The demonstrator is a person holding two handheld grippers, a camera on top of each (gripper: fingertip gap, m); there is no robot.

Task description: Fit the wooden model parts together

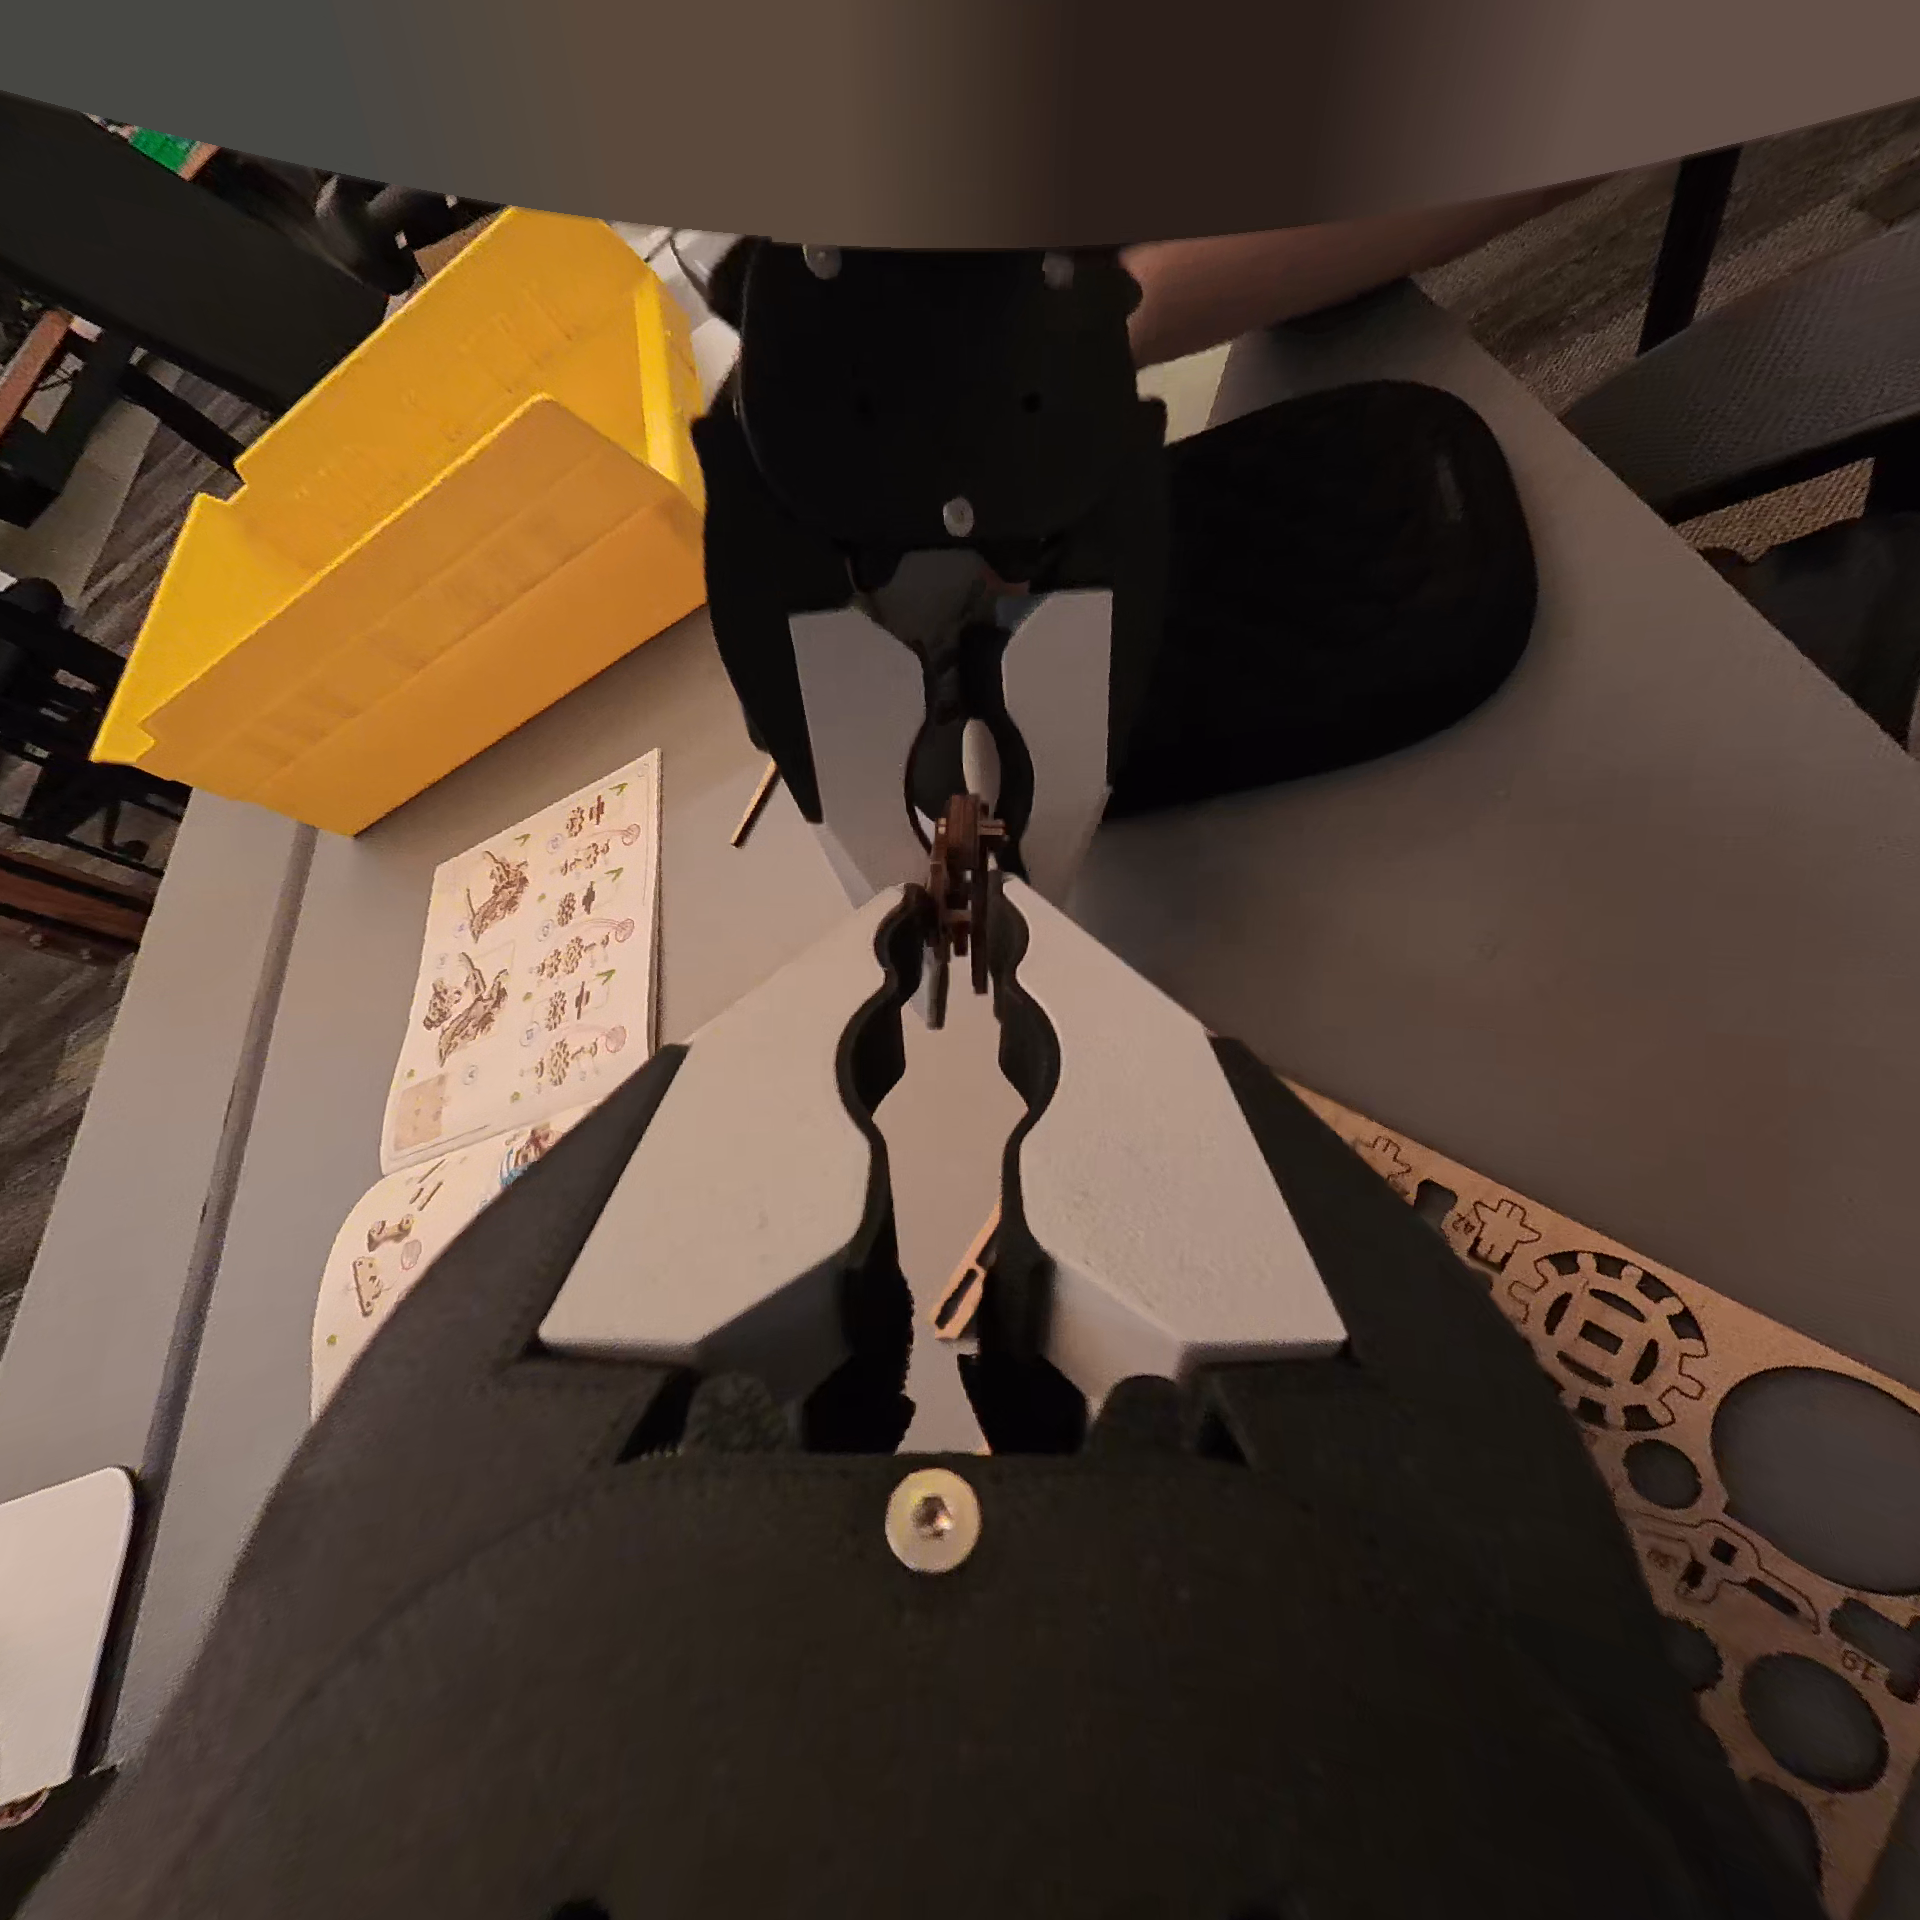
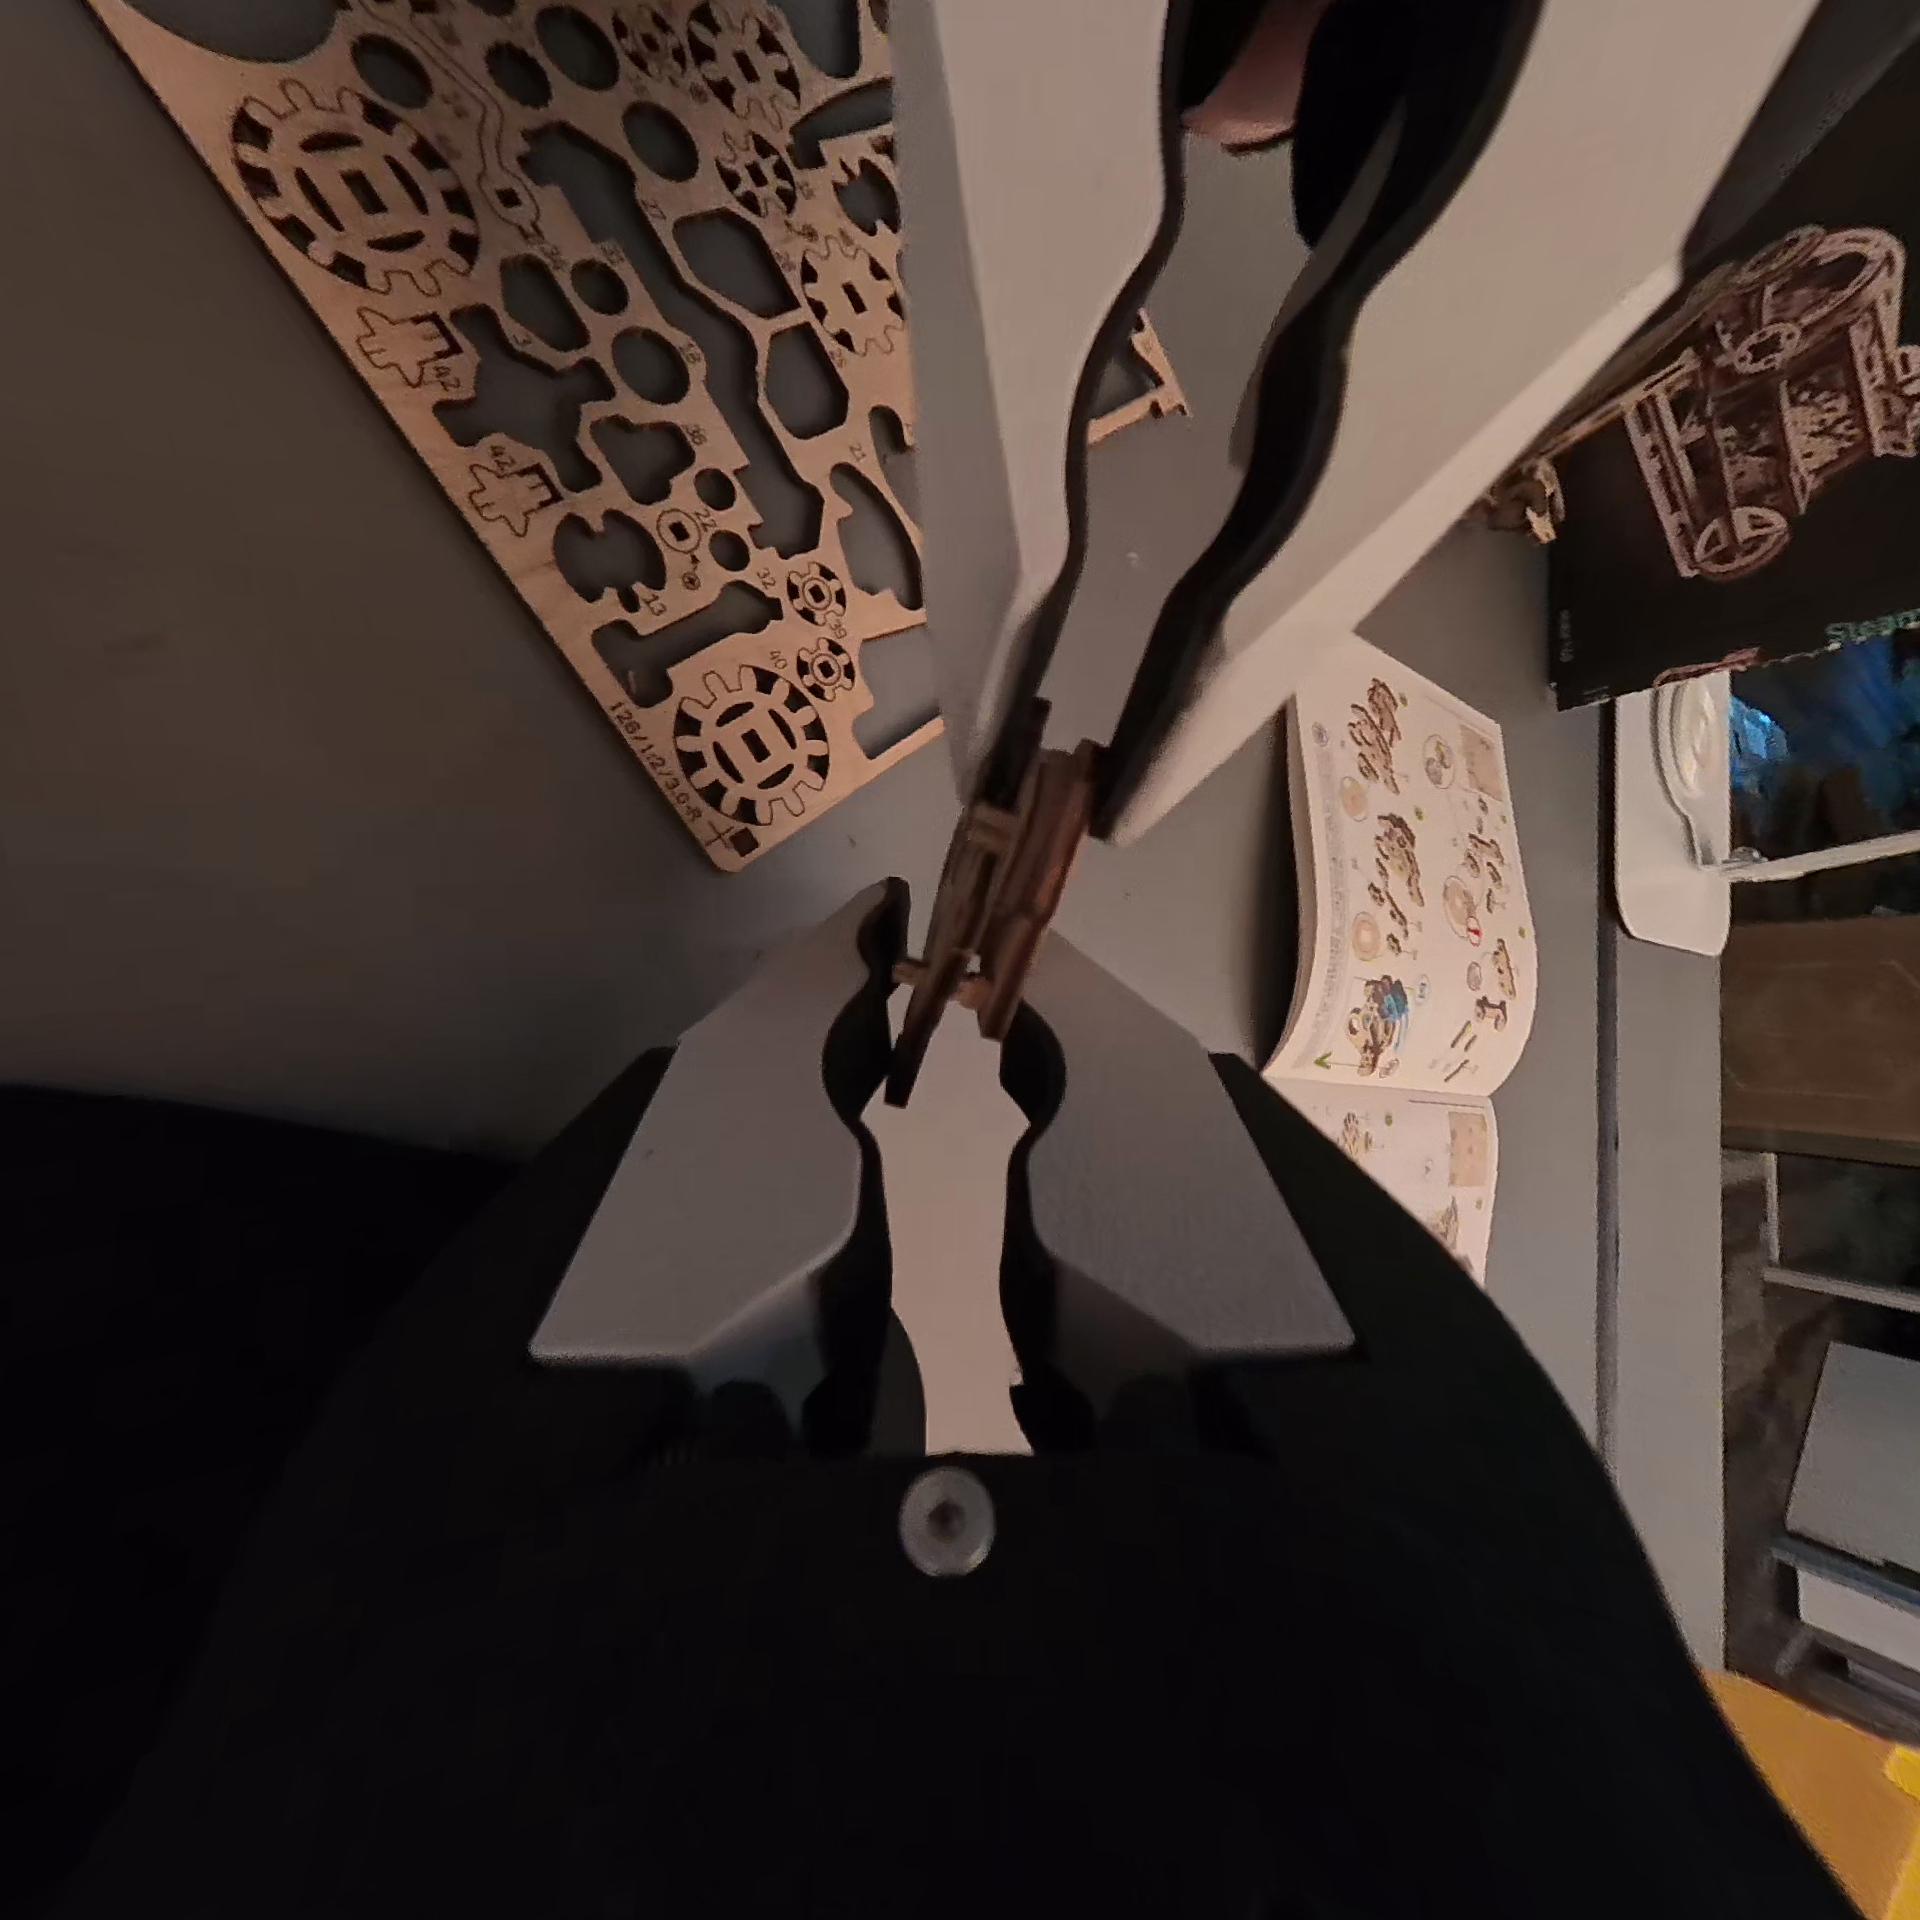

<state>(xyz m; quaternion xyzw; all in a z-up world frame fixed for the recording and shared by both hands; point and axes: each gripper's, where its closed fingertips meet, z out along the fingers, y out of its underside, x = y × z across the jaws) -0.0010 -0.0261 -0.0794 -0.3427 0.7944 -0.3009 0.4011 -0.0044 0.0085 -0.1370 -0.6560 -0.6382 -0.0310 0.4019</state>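
A small brown wooden assembly (image 1: pixel 961 894) of several flat slotted parts hangs in the air above the grey table (image 1: pixel 1351 987). My left gripper (image 1: pixel 951 930) is shut on its near end. My right gripper (image 1: pixel 968 831) faces it from the far side, tip to tip, and is shut on the other end. In the right wrist view the assembly (image 2: pixel 997 883) sits between my right gripper (image 2: pixel 961 971) below and my left gripper (image 2: pixel 1049 774) coming in from above. The parts stand edge-on, and how they join is hidden.
A plywood sheet with cut-outs and gears (image 2: pixel 582 416) lies on the table, also at lower right in the left wrist view (image 1: pixel 1662 1403). There is an open instruction booklet (image 1: pixel 540 956), a yellow bin (image 1: pixel 416 582), a black pouch (image 1: pixel 1351 603), a loose wooden strip (image 1: pixel 750 810) and a kit box (image 2: pixel 1766 416). Tip to tip, the grippers are about 6 cm apart.
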